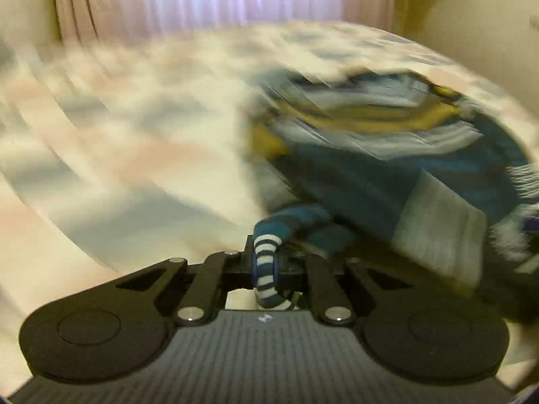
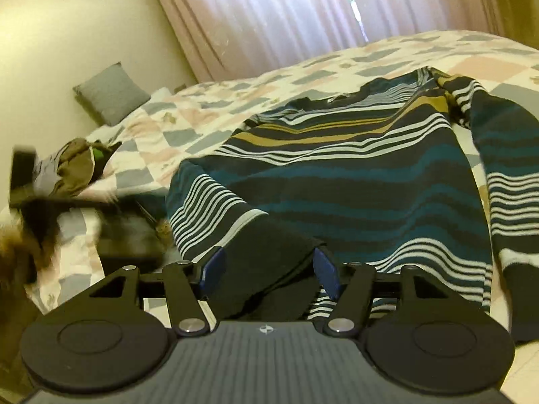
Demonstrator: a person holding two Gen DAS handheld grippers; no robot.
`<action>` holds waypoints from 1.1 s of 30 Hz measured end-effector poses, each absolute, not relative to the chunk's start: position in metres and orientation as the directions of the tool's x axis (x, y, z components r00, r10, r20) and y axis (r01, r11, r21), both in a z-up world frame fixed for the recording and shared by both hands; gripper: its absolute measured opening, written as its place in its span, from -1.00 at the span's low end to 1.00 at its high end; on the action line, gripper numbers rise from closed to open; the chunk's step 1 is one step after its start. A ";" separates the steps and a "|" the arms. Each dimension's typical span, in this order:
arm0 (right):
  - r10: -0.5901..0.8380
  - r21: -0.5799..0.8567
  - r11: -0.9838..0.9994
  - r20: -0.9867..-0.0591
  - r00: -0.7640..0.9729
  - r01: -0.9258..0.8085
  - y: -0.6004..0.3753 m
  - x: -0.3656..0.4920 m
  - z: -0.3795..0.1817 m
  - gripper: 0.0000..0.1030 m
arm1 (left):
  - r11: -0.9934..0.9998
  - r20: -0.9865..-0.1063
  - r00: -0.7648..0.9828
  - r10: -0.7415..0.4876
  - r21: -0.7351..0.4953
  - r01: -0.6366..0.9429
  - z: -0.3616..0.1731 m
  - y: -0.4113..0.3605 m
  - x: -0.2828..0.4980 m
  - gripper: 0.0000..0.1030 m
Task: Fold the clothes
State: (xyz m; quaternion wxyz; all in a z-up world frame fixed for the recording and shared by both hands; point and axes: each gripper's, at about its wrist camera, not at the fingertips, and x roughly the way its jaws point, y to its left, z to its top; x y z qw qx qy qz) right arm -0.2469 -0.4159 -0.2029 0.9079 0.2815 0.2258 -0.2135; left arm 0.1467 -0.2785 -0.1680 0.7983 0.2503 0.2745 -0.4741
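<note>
Right wrist view: right gripper (image 2: 266,269) stands wide around the striped sweater's (image 2: 353,168) dark hem on the quilt (image 2: 337,64); left gripper (image 1: 267,269) pinches a striped fold.

**Setting: home bedroom**

Bed (image 2: 421,54) under a pastel patchwork quilt fills the view. Grey cushion (image 2: 111,92) at 10 o'clock against a cream wall (image 2: 67,27). Pink, backlit curtains (image 2: 269,10) at 12 o'clock. Crumpled olive garment (image 2: 77,165) at 9 o'clock
</note>
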 end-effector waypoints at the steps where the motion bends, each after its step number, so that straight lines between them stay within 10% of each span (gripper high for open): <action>1: -0.263 0.420 0.744 -0.531 0.806 0.519 -0.415 -0.247 -0.203 0.18 | 0.457 -0.634 0.483 -0.604 0.222 0.862 -0.145 -0.276 0.169 -0.86; 5: -0.260 0.436 0.732 -0.532 0.806 0.524 -0.413 -0.246 -0.202 0.18 | 0.669 -0.442 0.789 -0.427 0.433 0.604 -0.067 -0.263 0.278 -0.69; 10: -0.248 0.421 0.745 -0.545 0.801 0.517 -0.412 -0.250 -0.194 0.21 | 0.809 -0.526 0.829 -0.187 0.396 0.434 -0.081 -0.252 0.369 -0.36; 16: -0.331 0.375 0.702 -0.582 0.743 0.606 -0.412 -0.306 -0.187 0.34 | 0.725 -0.736 0.491 -0.467 0.000 0.689 -0.155 -0.243 0.277 -0.34; 22: -0.377 0.447 0.585 -0.589 0.715 0.676 -0.421 -0.357 -0.194 0.34 | 0.349 -0.641 -0.068 -0.764 -0.500 0.793 -0.169 -0.301 0.118 0.15; 33: -0.351 0.606 0.425 -0.574 0.740 0.672 -0.426 -0.406 -0.222 0.34 | 0.582 -0.733 -0.151 -0.663 -0.632 0.512 -0.230 -0.325 0.072 0.35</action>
